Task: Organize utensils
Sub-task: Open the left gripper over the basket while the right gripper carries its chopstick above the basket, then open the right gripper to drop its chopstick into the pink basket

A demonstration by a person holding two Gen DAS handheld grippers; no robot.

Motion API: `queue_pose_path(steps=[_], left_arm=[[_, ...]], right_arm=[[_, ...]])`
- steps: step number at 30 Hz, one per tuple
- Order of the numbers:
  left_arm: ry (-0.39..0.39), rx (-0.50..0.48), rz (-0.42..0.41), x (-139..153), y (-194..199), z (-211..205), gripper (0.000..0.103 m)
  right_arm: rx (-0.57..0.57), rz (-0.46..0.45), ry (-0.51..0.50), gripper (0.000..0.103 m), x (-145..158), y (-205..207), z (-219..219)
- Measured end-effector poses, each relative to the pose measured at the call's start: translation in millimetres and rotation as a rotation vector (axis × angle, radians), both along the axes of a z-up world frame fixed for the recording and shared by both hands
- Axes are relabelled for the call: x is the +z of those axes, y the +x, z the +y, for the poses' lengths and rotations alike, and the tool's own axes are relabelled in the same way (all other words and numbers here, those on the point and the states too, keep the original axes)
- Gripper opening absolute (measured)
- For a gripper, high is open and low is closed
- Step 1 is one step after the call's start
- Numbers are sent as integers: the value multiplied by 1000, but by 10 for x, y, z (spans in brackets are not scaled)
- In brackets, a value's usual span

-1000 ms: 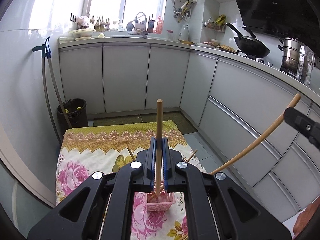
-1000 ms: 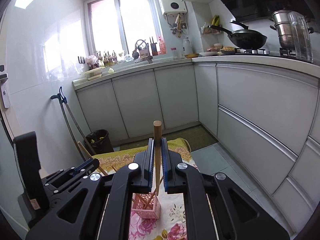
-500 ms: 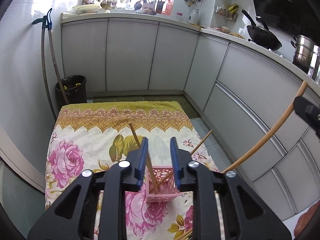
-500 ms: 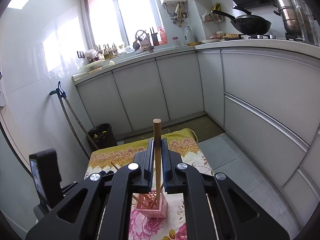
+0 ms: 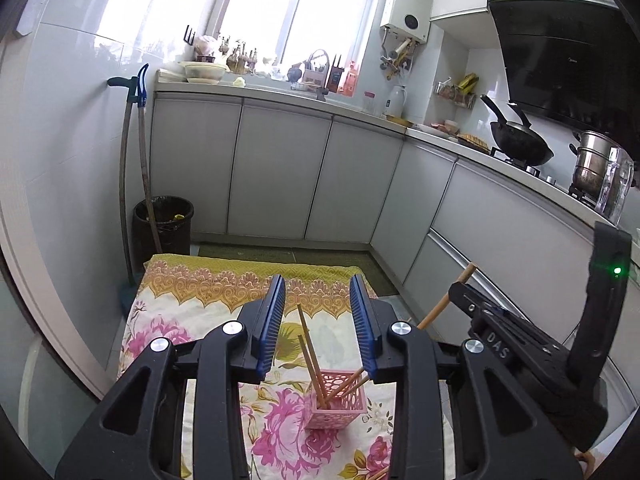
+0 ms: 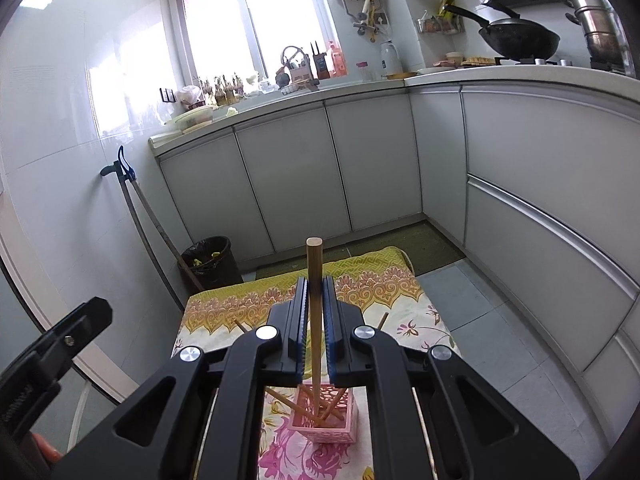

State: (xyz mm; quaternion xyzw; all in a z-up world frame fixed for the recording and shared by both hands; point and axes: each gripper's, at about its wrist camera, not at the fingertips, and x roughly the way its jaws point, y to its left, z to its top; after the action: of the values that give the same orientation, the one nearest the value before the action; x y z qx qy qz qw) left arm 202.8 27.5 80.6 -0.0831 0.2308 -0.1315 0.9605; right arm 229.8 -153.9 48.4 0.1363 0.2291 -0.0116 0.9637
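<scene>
A pink lattice holder (image 5: 338, 406) stands on the floral tablecloth (image 5: 192, 316) with several wooden chopsticks (image 5: 310, 350) leaning in it. My left gripper (image 5: 318, 320) is open and empty, above and behind the holder. My right gripper (image 6: 315, 320) is shut on a wooden chopstick (image 6: 314, 276), held upright, its lower end down inside the pink holder (image 6: 326, 420). In the left wrist view the right gripper (image 5: 520, 352) is at the right with the chopstick's top end (image 5: 452, 294) sticking out.
Grey kitchen cabinets (image 5: 280, 176) run behind and along the right. A black bin (image 5: 162, 226) and a mop stand at the left wall. A wok (image 5: 520, 146) and a steel pot (image 5: 592, 168) sit on the counter. More chopsticks (image 5: 380, 472) lie on the cloth near the front edge.
My left gripper let go of its chopstick into the holder, opened wide and drew back upward. My right gripper lowered its chopstick until the tip entered the holder.
</scene>
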Motion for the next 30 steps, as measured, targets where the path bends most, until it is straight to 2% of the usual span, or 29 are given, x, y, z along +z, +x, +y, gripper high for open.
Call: queue_pose_path(steps=[6,8,9,10,11,15,18,21,22,26,28,30], left_arm=[[1,8,53,-189,77,84,31],[-4,6,63,-217,93,107,31],[-5,6,63,-224,85,129,31],[-4,5,62,-220,78,134,31],[-6,4,59,-213,65,142,31],[-6,-11,51,-170,-15,127,31],[9,-30,46,-149,-97,88,34],[28,-52,51,-172,-186,31,37],[37,-62,54,-188,-216,6,41],[71,-97,70,-292,-327,-91,58],[91,-130,89,-362,-370,-157,84],[130,-181,104,-446,-429,-267,96]], right_arm=[[11,36,-21,8,-349,228,115],[17,46,-28,11,-404,246,132],[19,49,-24,23,-412,243,127],[17,40,-14,42,-399,221,109],[13,32,-7,48,-371,191,98],[-1,6,8,54,-203,12,14],[-36,-26,39,76,-96,-204,-126],[-69,-13,78,83,-64,-411,-302],[-73,-4,96,90,-70,-471,-365],[-121,34,115,96,-179,-773,-584],[-141,76,126,96,-291,-914,-682],[-170,125,144,96,-451,-1069,-786]])
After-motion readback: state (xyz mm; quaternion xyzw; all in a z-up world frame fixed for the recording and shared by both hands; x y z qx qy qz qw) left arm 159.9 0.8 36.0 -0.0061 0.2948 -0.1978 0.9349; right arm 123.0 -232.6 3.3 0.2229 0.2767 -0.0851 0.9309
